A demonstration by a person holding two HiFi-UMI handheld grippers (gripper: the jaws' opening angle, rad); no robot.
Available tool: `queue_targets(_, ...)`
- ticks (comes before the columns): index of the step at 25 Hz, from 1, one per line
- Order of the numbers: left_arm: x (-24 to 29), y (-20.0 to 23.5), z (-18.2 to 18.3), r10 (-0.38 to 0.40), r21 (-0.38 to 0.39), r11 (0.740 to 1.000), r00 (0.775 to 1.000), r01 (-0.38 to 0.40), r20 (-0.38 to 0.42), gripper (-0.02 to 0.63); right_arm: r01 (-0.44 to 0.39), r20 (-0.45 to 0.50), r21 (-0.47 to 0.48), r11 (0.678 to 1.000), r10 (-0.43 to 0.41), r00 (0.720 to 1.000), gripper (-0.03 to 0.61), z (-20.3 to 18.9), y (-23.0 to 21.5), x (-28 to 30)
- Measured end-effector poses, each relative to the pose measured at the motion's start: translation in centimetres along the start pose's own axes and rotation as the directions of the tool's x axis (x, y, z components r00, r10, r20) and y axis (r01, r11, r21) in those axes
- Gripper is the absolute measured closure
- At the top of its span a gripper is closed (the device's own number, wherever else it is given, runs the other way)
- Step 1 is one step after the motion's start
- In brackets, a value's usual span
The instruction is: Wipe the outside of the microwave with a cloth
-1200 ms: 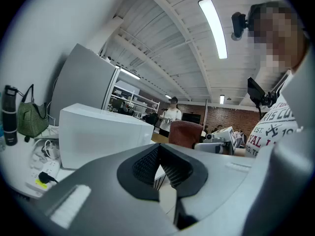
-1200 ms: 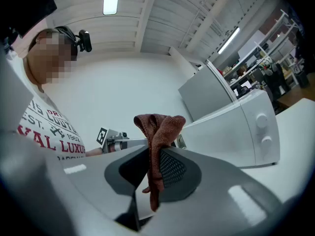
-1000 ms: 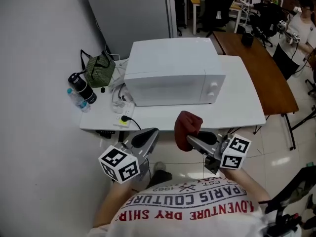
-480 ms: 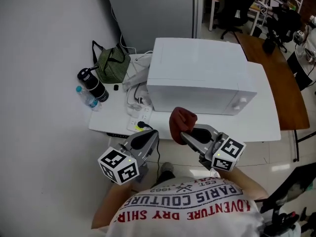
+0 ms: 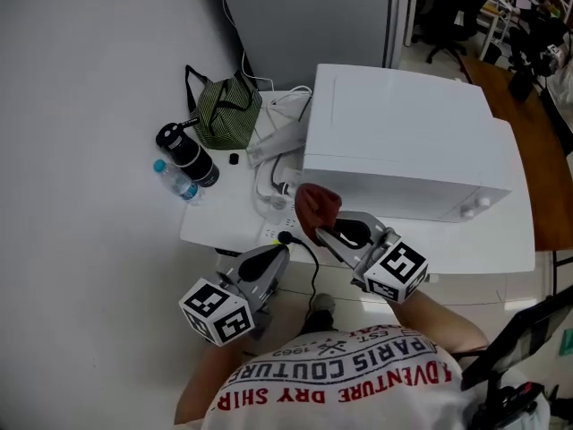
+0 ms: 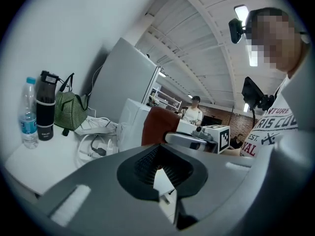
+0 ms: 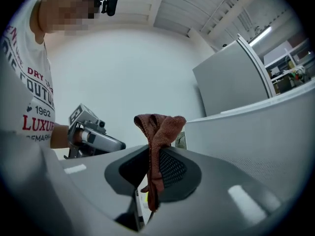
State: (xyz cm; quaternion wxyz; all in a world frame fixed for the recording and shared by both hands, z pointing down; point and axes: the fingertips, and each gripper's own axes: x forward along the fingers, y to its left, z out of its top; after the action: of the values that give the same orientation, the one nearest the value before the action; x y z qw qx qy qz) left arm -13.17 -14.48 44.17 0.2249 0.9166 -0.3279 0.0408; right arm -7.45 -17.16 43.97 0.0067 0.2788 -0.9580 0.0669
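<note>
microwave (image 5: 403,141) stood on the white table (image 5: 224,227), door shut, interior not visible. left of it, near the wall: green striped bag (image 5: 226,115), top drawn together, contents hidden; black flask (image 5: 186,155), lid on; small clear bottle (image 5: 179,182) with blue cap lying just beside the flask, fill level could not be read. a tangle of white cables (image 5: 273,177) lay between the bag and the microwave. right gripper (image 5: 333,231) was clamped on the red-brown cloth (image 5: 315,206); in the right gripper view the cloth stuck up from between the jaws, bunched at the top. the cloth sat just beside the microwave's front left corner, low down; contact could not be confirmed. left gripper (image 5: 273,256) hung at the table's near edge, jaws pressed together with nothing between them. versus one second earlier: both grippers had then been short of the table edge, well apart from the microwave; the right gripper had since brought the cloth over the table to that corner, and the left had come up to the edge. bag, flask and bottle kept their places.
</note>
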Motion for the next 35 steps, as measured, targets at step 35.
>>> queue_targets(35,11.0,-10.9,-2.1,-0.311,0.005,0.948,0.930,0.318,-0.195,0.609,0.690,-0.003,0.064,0.721,-0.691,0.723,0.537,-1.8,-15.8,-25.5)
